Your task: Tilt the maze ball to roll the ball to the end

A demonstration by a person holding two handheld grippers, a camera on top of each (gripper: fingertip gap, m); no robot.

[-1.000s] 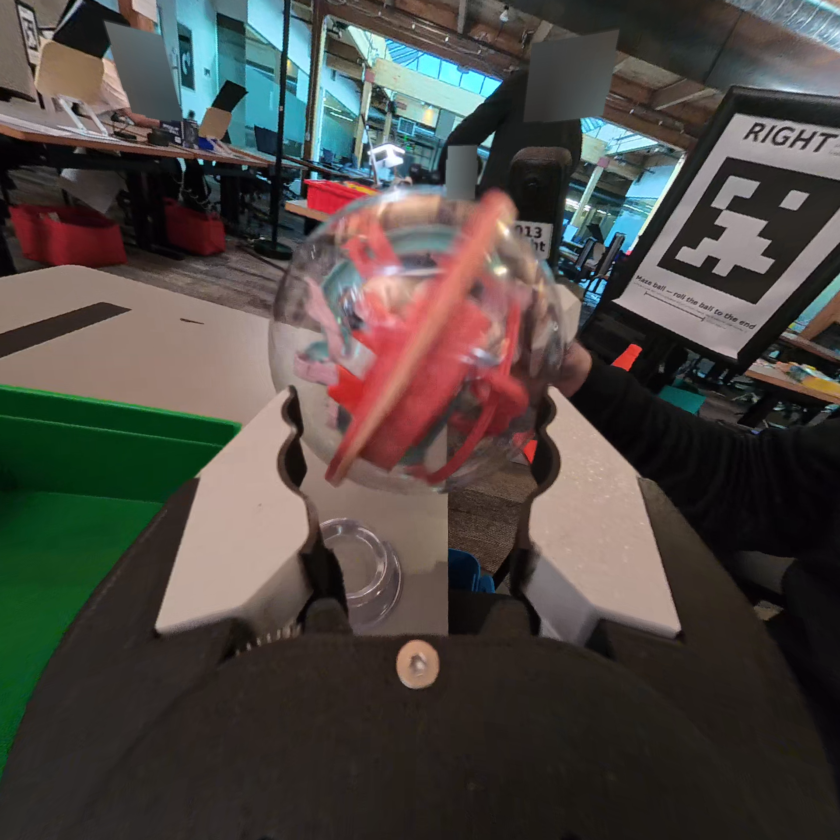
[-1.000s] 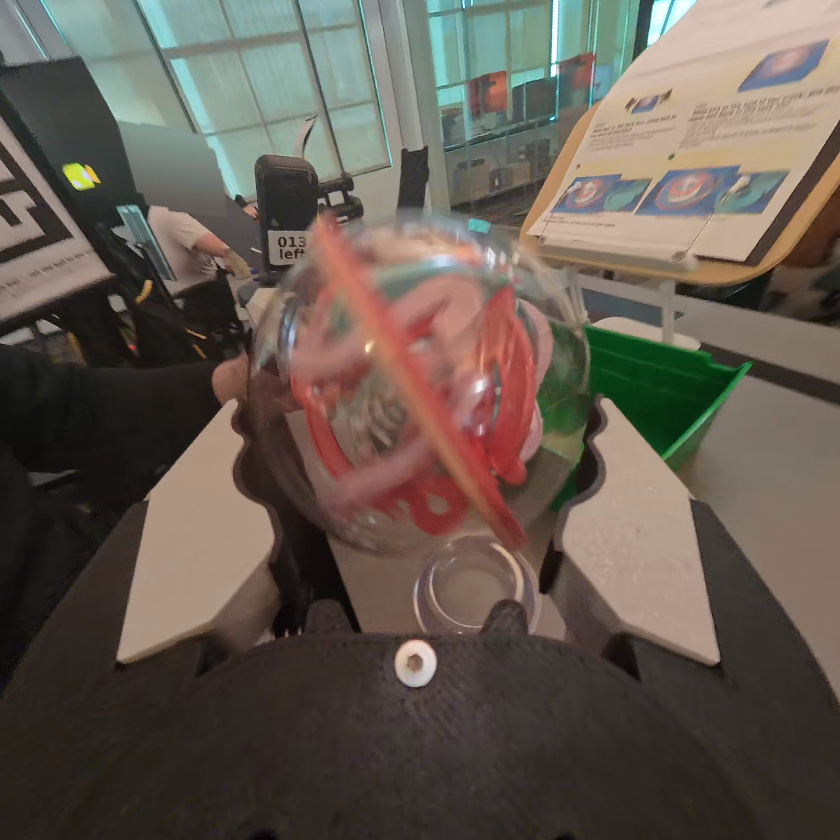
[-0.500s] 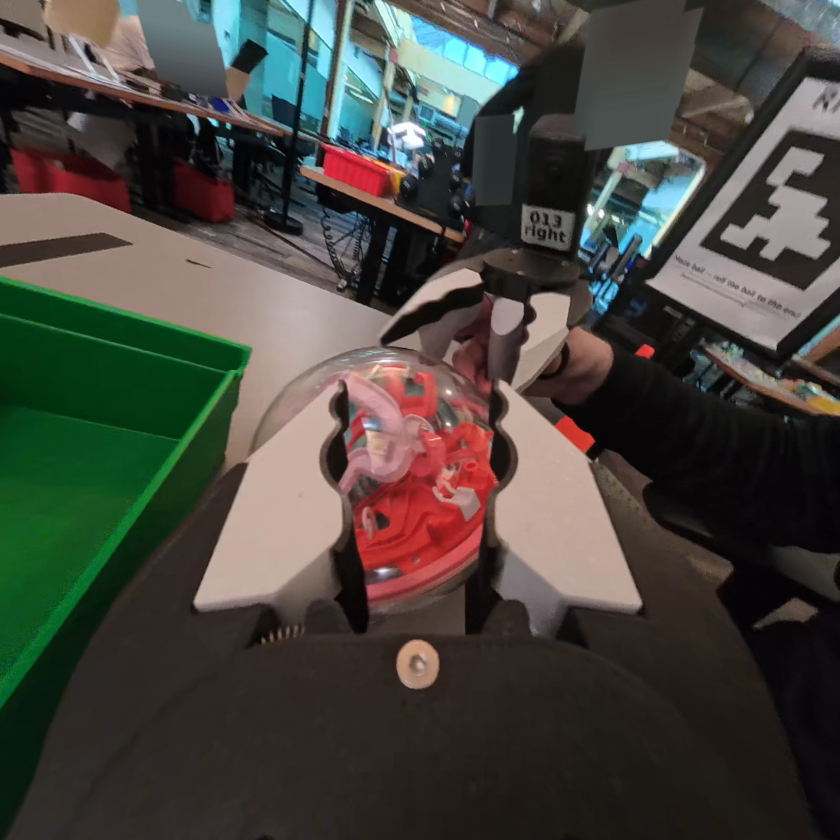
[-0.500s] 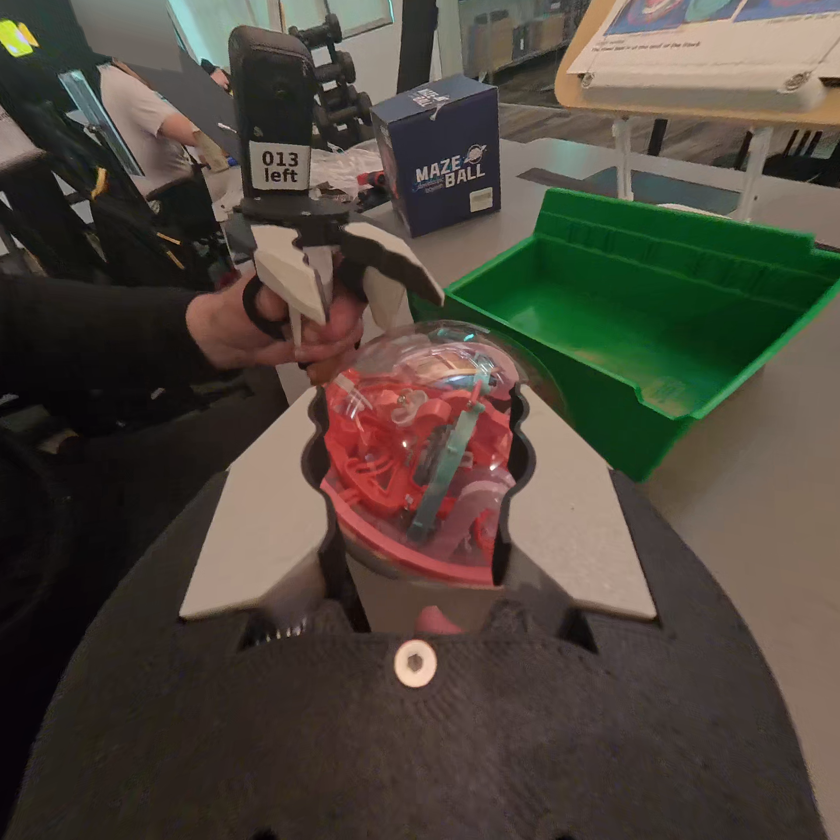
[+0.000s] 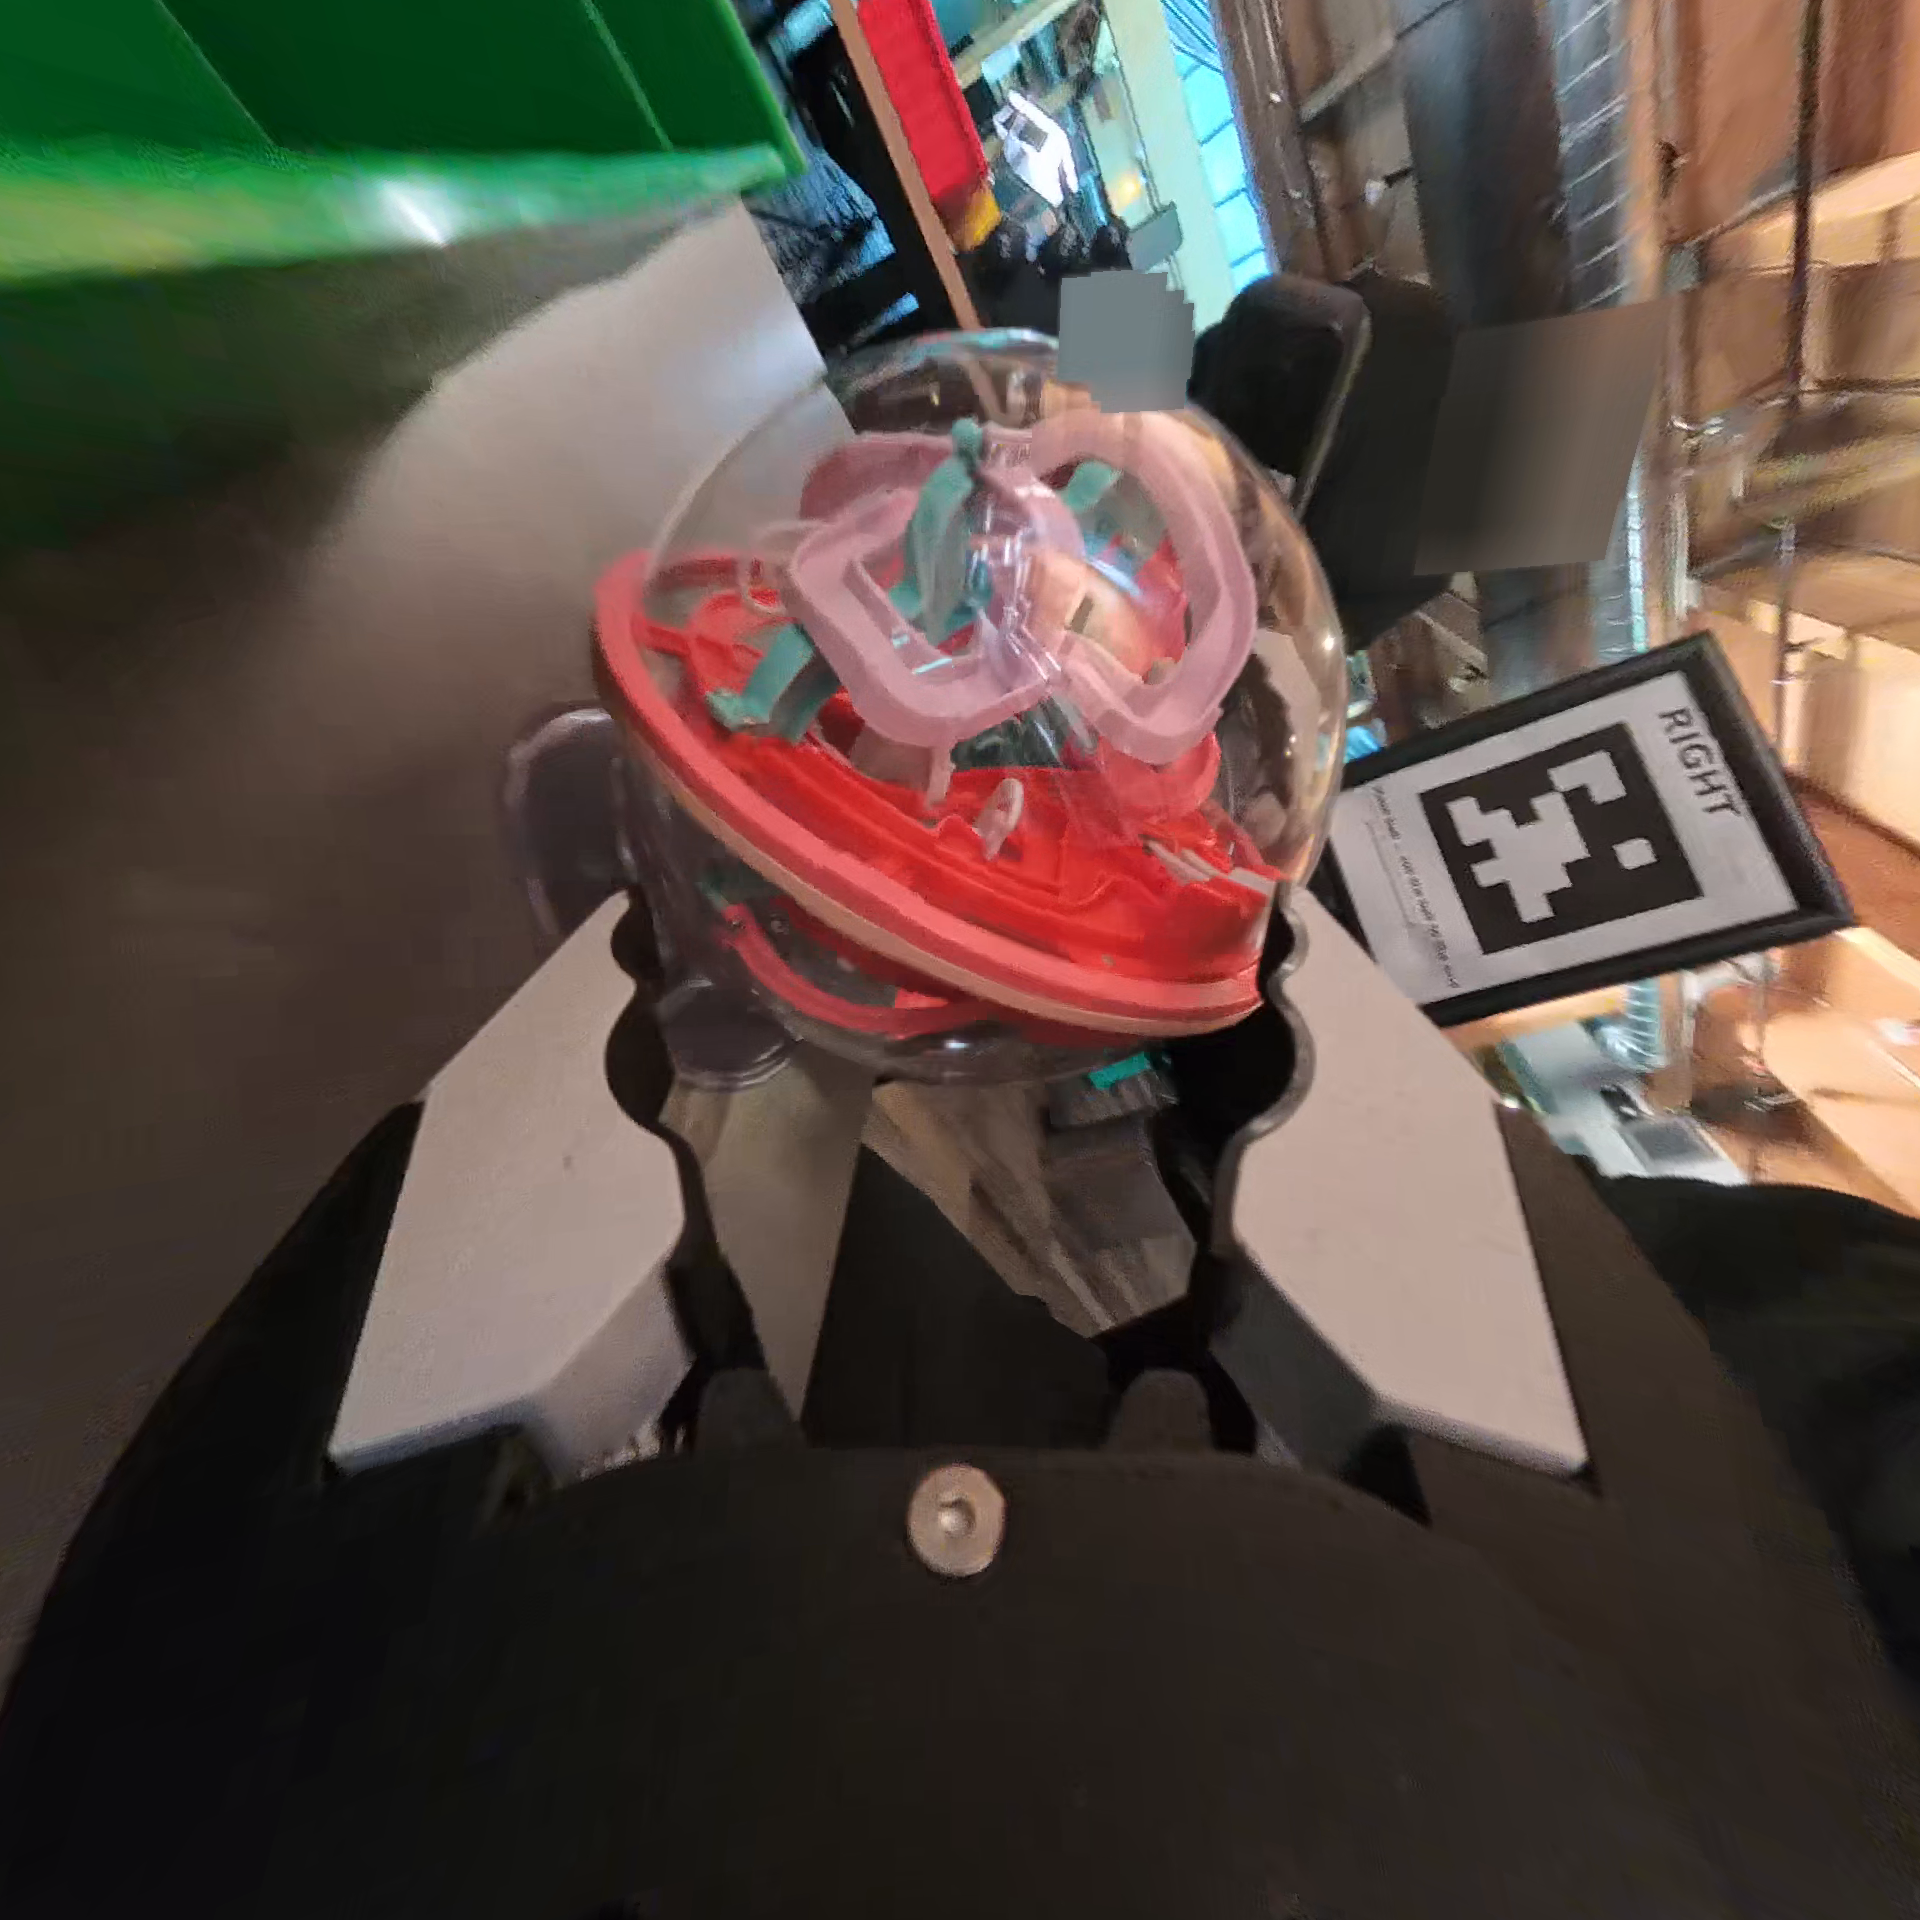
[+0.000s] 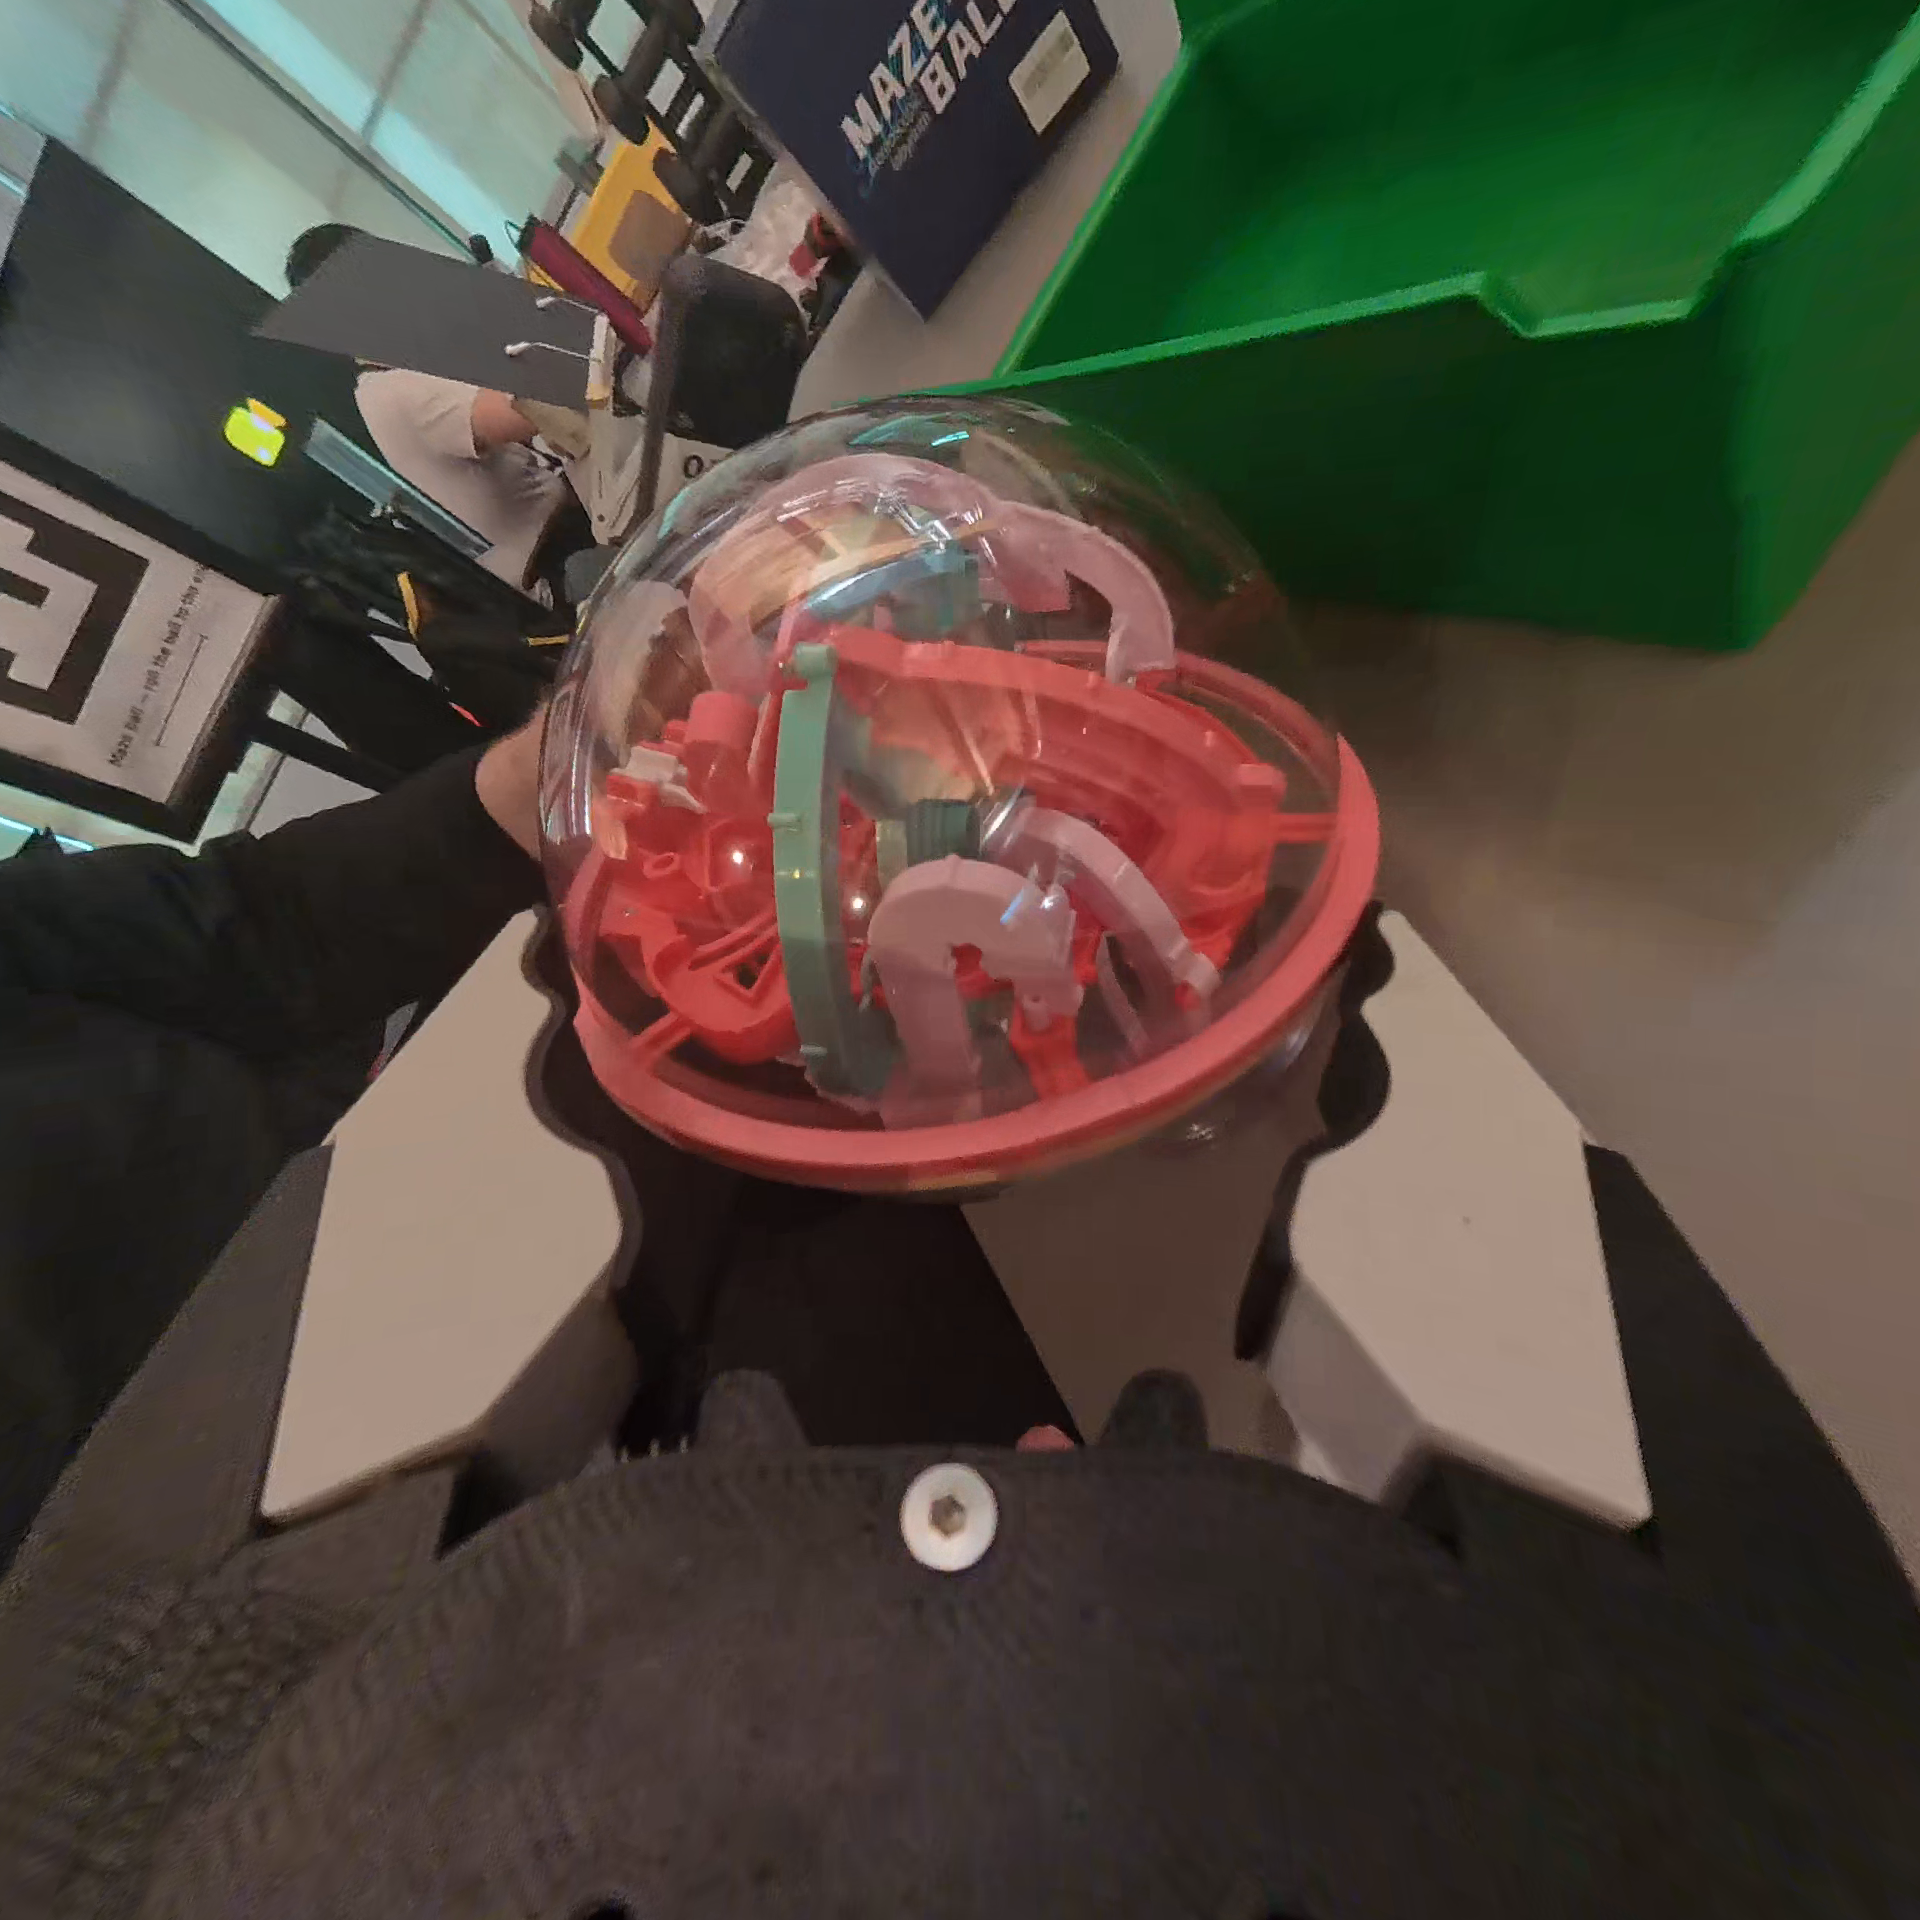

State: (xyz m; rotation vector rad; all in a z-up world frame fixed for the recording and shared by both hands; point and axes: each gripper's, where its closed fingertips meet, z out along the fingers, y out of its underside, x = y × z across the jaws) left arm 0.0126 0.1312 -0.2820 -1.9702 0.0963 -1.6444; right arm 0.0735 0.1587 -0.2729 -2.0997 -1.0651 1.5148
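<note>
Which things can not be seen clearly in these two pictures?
- The small ball inside the maze ball: not identifiable among the tracks in either view.
- Maze ball's underside: hidden by the right tool in its view.
- Green bin: blurred and cut off by the left wrist view's top edge.

black textured gripper bodies, white angular fingers [image 5: 540, 1174] with wavy black pads, silver screw [image 6: 948, 1530] at six o'clock, black sleeve [image 6: 260, 935].

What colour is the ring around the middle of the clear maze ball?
The equator ring is salmon red, clearest in the right wrist view.
</note>
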